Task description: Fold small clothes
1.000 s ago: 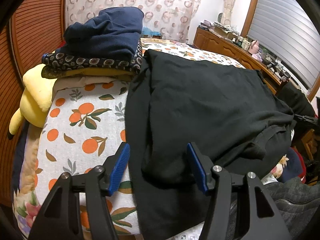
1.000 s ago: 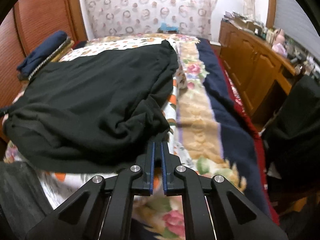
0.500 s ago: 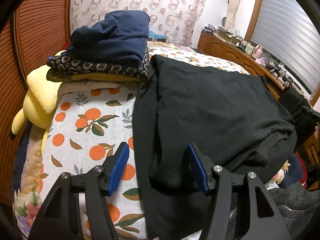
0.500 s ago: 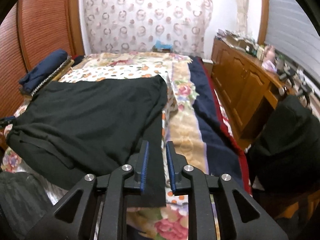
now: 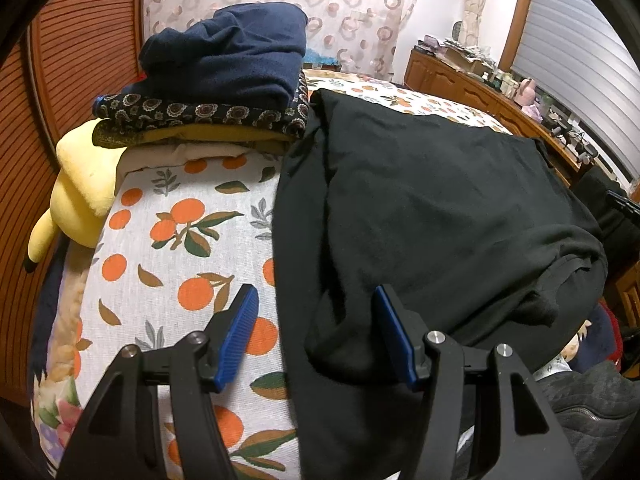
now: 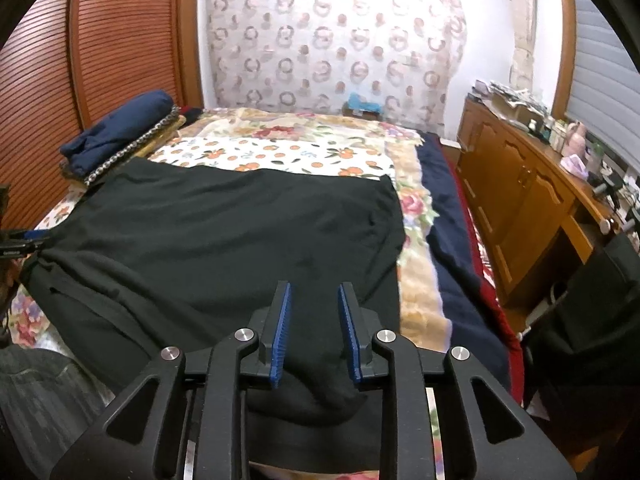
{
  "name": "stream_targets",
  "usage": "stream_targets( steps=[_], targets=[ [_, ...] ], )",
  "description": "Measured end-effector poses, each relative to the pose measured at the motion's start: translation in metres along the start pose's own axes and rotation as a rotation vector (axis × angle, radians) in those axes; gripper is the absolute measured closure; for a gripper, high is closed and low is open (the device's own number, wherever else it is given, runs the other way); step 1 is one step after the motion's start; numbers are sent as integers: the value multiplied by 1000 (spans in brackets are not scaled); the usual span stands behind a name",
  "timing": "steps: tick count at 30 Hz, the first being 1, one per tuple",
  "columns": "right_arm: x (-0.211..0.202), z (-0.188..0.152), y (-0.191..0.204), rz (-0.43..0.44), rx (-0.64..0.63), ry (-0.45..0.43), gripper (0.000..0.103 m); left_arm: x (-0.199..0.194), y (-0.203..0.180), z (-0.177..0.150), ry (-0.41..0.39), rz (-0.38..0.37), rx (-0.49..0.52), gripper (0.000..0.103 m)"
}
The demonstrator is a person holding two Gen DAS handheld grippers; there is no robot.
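Right gripper (image 6: 312, 328) went from pinched shut to spread open, left gripper (image 5: 316, 332) likewise released, so the big black knit garment (image 5: 420, 208) lies flat mid-bed with its folded sleeve at 6 o'clock; next is probably grabbing an edge.

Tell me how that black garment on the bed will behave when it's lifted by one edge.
The black garment looks floppy: it lies flat with soft creases and drapes over the bed edge, so it will likely sag. Its bunched near corner suggests it folds easily. Probably light; unlikely to slip.
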State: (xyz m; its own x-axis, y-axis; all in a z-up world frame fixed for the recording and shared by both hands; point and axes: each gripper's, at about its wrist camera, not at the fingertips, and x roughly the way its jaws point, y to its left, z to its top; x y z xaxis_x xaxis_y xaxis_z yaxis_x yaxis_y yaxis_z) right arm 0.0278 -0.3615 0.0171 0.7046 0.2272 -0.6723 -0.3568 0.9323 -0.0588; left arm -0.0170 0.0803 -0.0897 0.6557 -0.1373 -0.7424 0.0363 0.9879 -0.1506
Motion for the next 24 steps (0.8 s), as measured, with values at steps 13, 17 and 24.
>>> stream_targets(
  steps=[13, 17, 24],
  targets=[
    [20, -2, 21, 30, -5, 12, 57, 3, -1, -2, -15, 25, -6, 43],
    [36, -6, 33, 36, -18, 28, 56, 1, -7, -5, -19, 4, 12, 44],
    [60, -16, 40, 10, -40, 68, 56, 3, -13, 1, 0, -76, 47, 94]
  ],
)
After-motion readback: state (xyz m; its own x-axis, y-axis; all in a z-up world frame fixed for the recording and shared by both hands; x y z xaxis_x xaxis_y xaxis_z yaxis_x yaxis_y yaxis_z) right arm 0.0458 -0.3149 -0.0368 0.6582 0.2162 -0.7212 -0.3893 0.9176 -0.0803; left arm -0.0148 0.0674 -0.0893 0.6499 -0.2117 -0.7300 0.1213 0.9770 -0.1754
